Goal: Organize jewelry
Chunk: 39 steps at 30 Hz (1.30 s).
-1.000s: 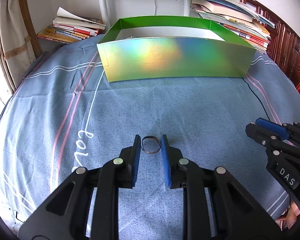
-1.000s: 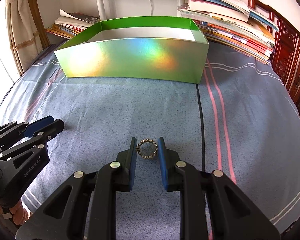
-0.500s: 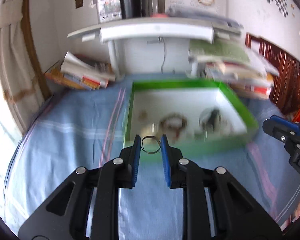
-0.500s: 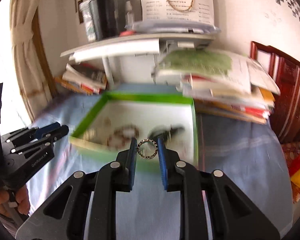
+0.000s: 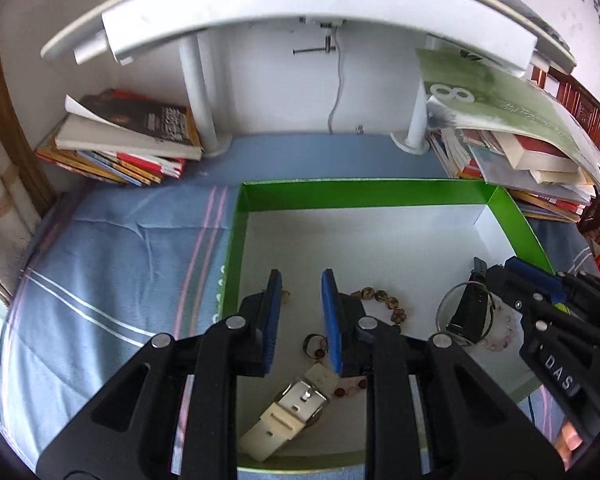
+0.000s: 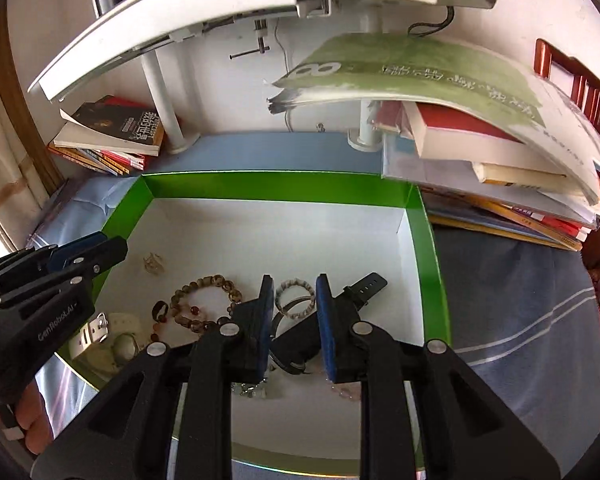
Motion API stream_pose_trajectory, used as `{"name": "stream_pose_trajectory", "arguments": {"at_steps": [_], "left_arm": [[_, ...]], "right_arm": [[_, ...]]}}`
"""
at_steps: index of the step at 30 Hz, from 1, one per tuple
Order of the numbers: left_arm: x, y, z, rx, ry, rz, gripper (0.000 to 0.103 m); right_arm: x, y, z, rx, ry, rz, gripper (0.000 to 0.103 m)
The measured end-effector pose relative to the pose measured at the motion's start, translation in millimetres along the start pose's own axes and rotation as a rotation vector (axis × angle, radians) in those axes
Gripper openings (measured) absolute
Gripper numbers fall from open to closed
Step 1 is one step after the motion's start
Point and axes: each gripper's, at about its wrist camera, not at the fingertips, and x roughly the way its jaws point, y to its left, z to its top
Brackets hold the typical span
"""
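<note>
The left gripper [image 5: 300, 286] hung over the green box [image 5: 236, 236] with its jaws spread and nothing between them. Just below its right pad lay a small ring [image 5: 313, 346], and nearer the camera a cream watch [image 5: 290, 408]; a bead bracelet [image 5: 382, 304] lay right of the jaws. The right gripper [image 6: 294, 294] also stood with jaws apart and empty. Between its pads showed a pale bracelet [image 6: 294, 296] on the box floor, with a black watch [image 6: 354, 294] just right and a brown bracelet [image 6: 202, 302] left.
</note>
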Motion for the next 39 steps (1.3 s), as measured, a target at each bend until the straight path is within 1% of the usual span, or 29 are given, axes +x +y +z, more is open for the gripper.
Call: {"name": "stream_pose_trajectory", "arguments": {"at_steps": [1,2,3,4,6,7,8,9,11,15,17,19,22,27,32,39], "left_arm": [[-1.1,1.2,-1.4,-0.005,-0.004,-0.01,0.027],[-4.7,2.2,-2.1,-0.005,-0.015,-0.016,0.037],[-10.3,2.5,-3.3,-0.002,-0.031,-0.01,0.041],[-14.8,2.2,-4.3,0.002,-0.043,0.0,0.048],[-31.4,3.3,-8.6,0.003,-0.075,0.018,0.054],[-38.6,4.7,-11.0,-0.005,-0.085,0.021,0.061],[-47.2,6.0,-15.2,-0.016,-0.098,0.027,0.067],[-57.3,6.6,-20.4,-0.023,-0.117,0.035,0.069],[-75.1,8.6,-31.8,-0.03,-0.149,0.054,0.078],[-113.8,11.3,-60.2,-0.034,-0.214,0.088,0.088],[-132.6,13.3,-73.9,-0.04,-0.244,0.1,0.094],[-150.2,14.4,-88.4,-0.056,-0.278,0.122,0.098],[-169.4,11.1,-107.3,-0.057,-0.302,0.128,0.099],[-185.7,-2.6,-122.0,-0.019,-0.314,0.137,0.099],[-190.3,-8.2,-126.0,-0.004,-0.309,0.126,0.099],[-192.3,-6.6,-126.9,-0.01,-0.309,0.13,0.099]], "right_arm": [[-4.3,-0.2,-1.4,-0.002,-0.014,-0.002,0.044],[-11.4,-1.9,-2.9,0.002,-0.037,-0.005,0.058],[-19.7,-4.9,-4.4,0.015,-0.061,-0.006,0.059],[-27.0,-8.6,-4.6,0.025,-0.07,0.001,0.059],[-45.0,-15.6,-7.3,0.056,-0.096,0.037,0.059],[-55.1,-19.4,-10.6,0.077,-0.115,0.039,0.061],[-66.4,-22.3,-15.0,0.096,-0.139,0.032,0.067],[-76.3,-23.1,-19.8,0.107,-0.164,0.026,0.07],[-94.0,-22.7,-29.5,0.105,-0.204,0.012,0.08],[-131.3,-15.2,-63.4,0.069,-0.279,-0.044,0.091],[-147.5,-12.8,-78.9,0.058,-0.302,-0.055,0.097],[-158.4,-11.9,-91.2,0.069,-0.314,-0.057,0.1],[-166.0,-7.3,-102.8,0.064,-0.296,-0.049,0.1],[-174.5,3.8,-108.1,0.028,-0.302,-0.076,0.1],[-185.2,7.5,-110.1,0.019,-0.325,-0.088,0.1],[-187.9,10.0,-110.7,0.014,-0.328,-0.099,0.1]]}}
